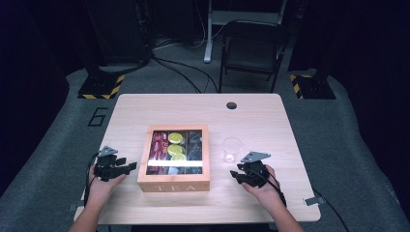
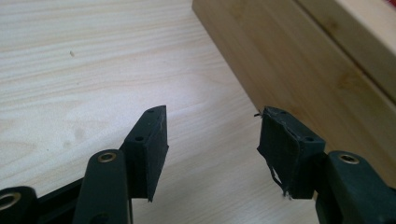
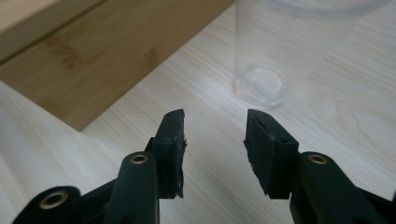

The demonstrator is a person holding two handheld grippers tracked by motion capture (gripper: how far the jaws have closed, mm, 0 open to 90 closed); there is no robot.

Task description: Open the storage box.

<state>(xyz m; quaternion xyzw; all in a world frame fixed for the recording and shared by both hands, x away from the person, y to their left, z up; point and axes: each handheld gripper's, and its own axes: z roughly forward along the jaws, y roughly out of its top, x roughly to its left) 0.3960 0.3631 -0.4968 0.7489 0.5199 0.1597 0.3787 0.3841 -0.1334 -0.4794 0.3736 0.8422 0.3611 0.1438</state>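
A wooden tea box (image 1: 174, 181) marked TEA sits mid-table, its clear lid closed over red packets, yellow-green packets and dark ones. A clear plastic cup (image 1: 232, 149) stands upright just right of it. My left gripper (image 1: 129, 167) rests on the table at the box's left side, open and empty; in the left gripper view (image 2: 212, 128) the box wall (image 2: 299, 60) runs along the right. My right gripper (image 1: 235, 174) lies open and empty near the front, just below the cup; in the right gripper view (image 3: 214, 128) the cup (image 3: 280, 51) is ahead and the box (image 3: 93, 51) is at left.
The light wooden table (image 1: 270, 121) has a cable hole (image 1: 231, 105) near its far edge. A dark folding chair (image 1: 251, 48) stands behind the table. Hazard-striped stand bases (image 1: 101, 87) sit on the floor at both far corners.
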